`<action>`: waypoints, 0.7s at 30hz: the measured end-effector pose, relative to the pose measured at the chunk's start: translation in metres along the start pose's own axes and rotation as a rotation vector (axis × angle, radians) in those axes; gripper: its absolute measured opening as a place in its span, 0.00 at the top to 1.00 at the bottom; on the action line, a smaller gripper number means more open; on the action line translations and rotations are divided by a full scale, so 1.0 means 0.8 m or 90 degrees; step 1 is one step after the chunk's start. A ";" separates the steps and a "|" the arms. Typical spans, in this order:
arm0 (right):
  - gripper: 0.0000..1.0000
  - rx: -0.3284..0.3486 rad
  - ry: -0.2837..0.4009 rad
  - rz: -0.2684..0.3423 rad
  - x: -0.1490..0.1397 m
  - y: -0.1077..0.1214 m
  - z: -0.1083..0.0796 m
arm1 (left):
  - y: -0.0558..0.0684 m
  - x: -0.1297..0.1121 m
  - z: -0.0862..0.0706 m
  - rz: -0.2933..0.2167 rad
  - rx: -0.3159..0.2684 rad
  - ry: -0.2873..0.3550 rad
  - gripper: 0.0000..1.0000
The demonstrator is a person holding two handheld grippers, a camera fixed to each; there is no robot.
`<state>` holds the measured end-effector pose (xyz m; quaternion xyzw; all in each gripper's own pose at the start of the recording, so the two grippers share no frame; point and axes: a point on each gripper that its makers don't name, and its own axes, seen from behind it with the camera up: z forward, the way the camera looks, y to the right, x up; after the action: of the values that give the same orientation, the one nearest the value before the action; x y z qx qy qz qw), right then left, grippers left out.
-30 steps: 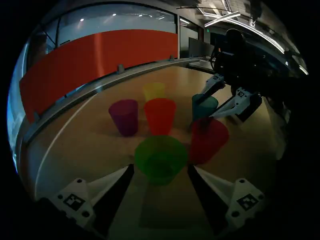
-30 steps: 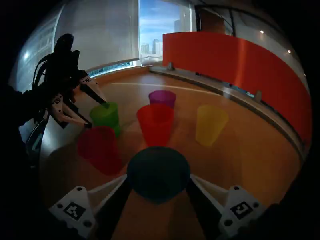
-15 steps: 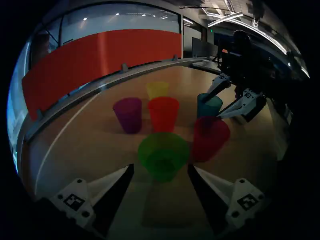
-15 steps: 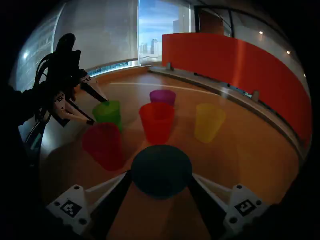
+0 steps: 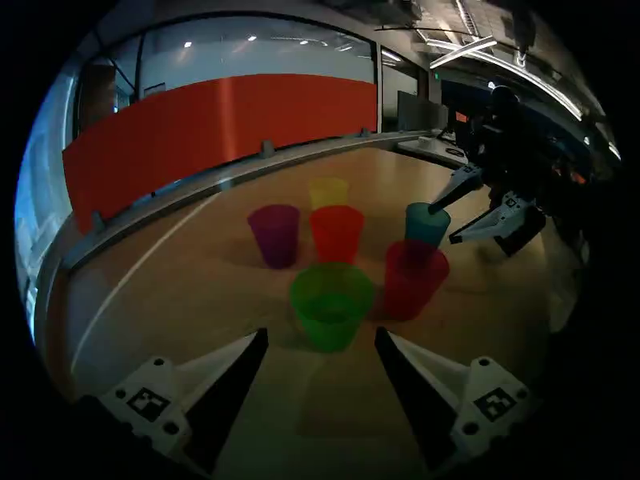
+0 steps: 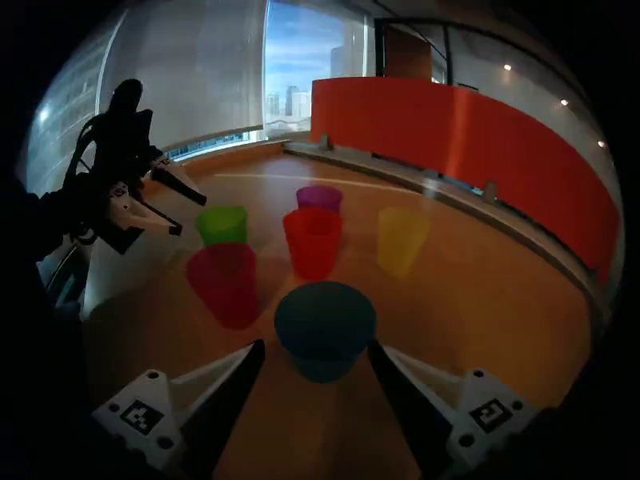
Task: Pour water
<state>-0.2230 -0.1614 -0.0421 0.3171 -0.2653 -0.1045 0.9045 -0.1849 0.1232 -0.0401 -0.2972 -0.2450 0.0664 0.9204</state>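
Note:
Several translucent plastic cups stand upright in a cluster on a wooden table (image 5: 152, 312). In the left gripper view a green cup (image 5: 330, 306) stands just beyond the tips of my left gripper (image 5: 320, 338), which is open and apart from it. In the right gripper view a teal cup (image 6: 324, 330) stands just ahead of my right gripper (image 6: 314, 350), also open, with nothing between its fingers. The left gripper (image 6: 172, 206) appears farther off beside the green cup (image 6: 222, 226). The right gripper (image 5: 478, 214) appears by the teal cup (image 5: 426, 224).
A red cup (image 5: 412, 278), an orange cup (image 5: 336, 232), a purple cup (image 5: 274, 234) and a yellow cup (image 5: 329, 192) stand close together behind the green one. An orange wall panel (image 5: 216, 120) runs along the table's far edge. Windows (image 6: 296, 72) lie beyond.
Both grippers have drawn back from the cluster. The green and teal cups, earlier between the fingertips, now stand on the table ahead of them.

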 end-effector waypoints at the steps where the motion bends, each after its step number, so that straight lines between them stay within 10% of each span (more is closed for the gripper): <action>1: 0.00 -0.003 0.001 0.002 -0.001 0.000 -0.004 | 0.000 0.001 -0.004 -0.001 0.004 0.004 0.00; 21: 0.00 -0.104 0.108 0.030 0.033 0.017 -0.090 | -0.012 0.042 -0.075 -0.035 0.088 0.124 0.00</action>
<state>-0.1613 -0.1231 -0.0698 0.2435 -0.1860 -0.0776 0.9487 -0.1265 0.0935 -0.0629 -0.2309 -0.1573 0.0285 0.9597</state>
